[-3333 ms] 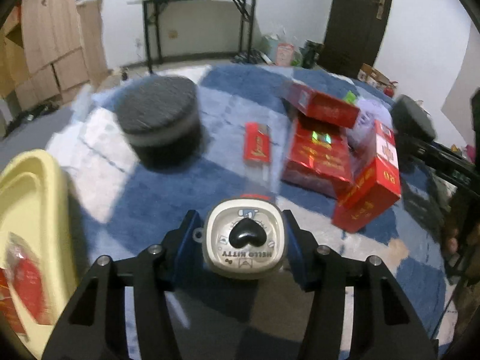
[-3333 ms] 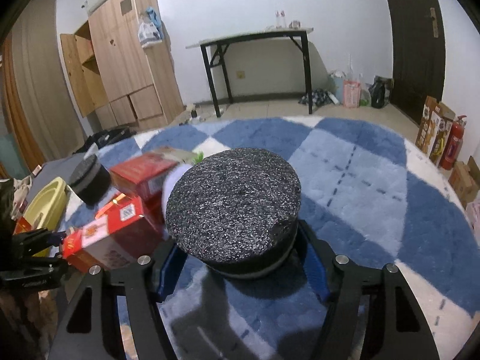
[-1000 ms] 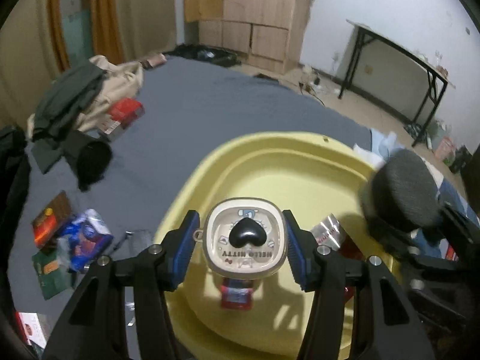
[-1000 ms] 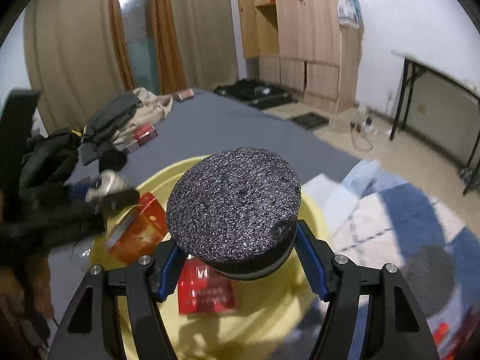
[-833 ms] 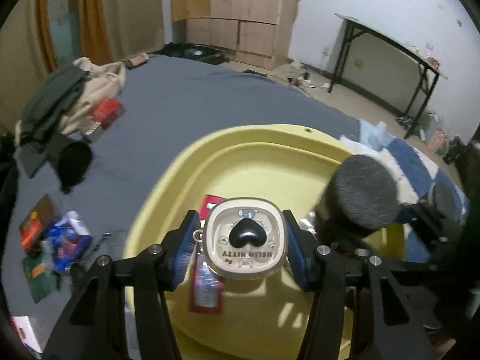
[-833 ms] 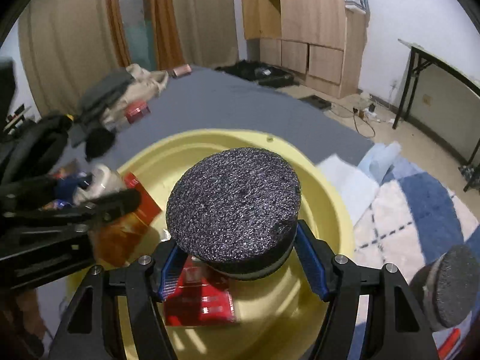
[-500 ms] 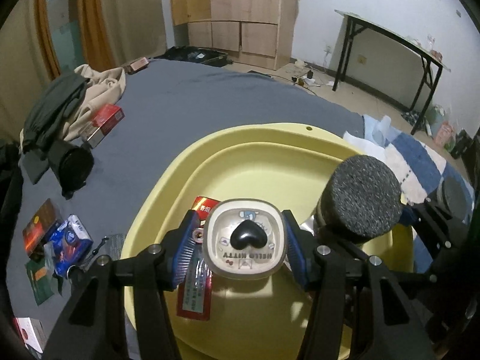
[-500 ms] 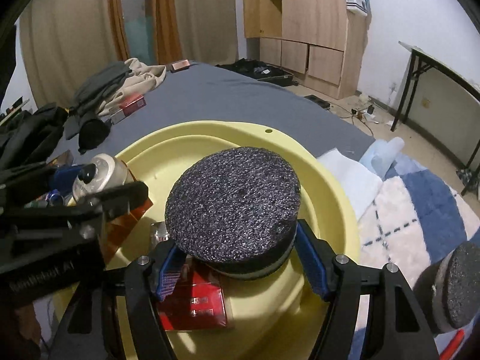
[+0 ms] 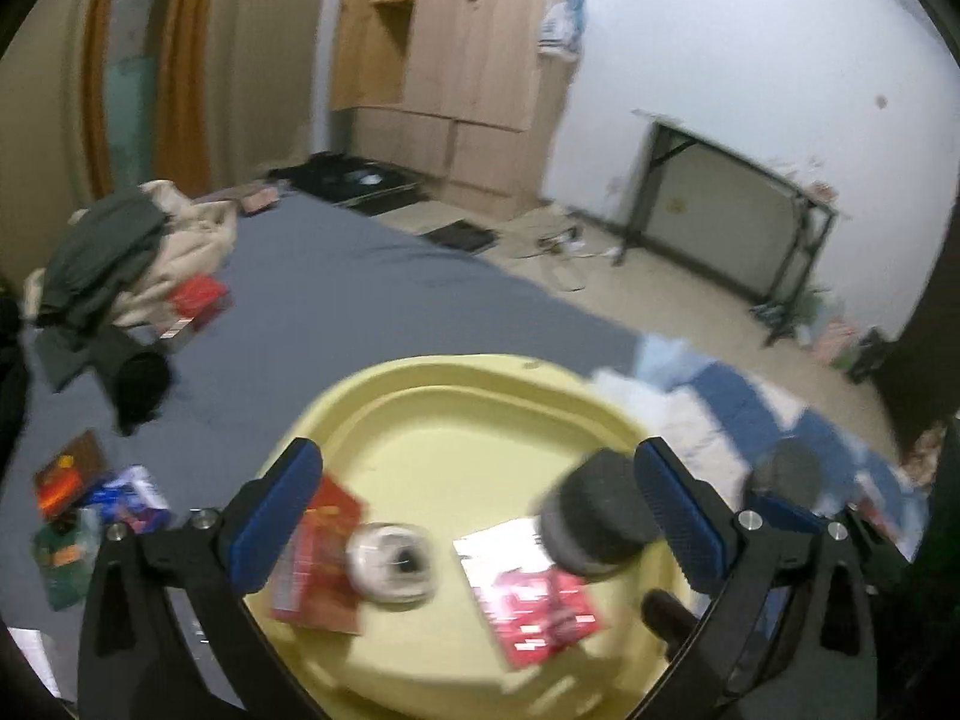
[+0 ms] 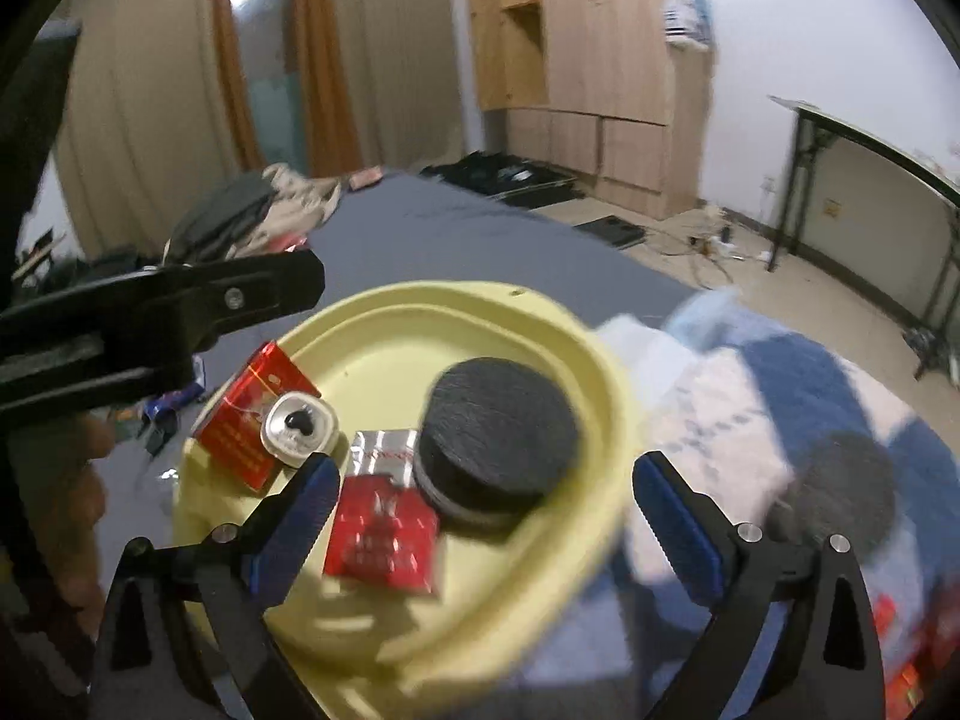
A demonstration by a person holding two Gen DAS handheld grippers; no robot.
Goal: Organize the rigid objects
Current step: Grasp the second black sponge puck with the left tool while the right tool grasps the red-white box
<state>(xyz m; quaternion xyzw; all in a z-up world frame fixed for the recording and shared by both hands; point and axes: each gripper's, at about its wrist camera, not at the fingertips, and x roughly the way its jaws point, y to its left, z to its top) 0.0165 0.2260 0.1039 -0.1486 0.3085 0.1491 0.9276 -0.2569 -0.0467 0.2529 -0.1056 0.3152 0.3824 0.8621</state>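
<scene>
Now at release: left tongs (image 9: pixel 474 510) and right tongs (image 10: pixel 480 516), jaws opening, grasp nothing; tin (image 9: pixel 393 561) and puck (image 10: pixel 498 441) lie in the basin (image 10: pixel 606 396) below them; next, probably fetch more.

The right gripper (image 10: pixel 480 516) is hanging above the yellow basin (image 10: pixel 606 396), its jaws opening with nothing pressed between the blue pads (image 10: pixel 678 528). Just ahead of the fingertips, the black foam puck (image 10: pixel 498 444) is sitting in the basin. Left of it, a red packet (image 10: pixel 381 534), a small white tin (image 10: pixel 300 423) and a red box (image 10: pixel 252 414) are lying.
</scene>
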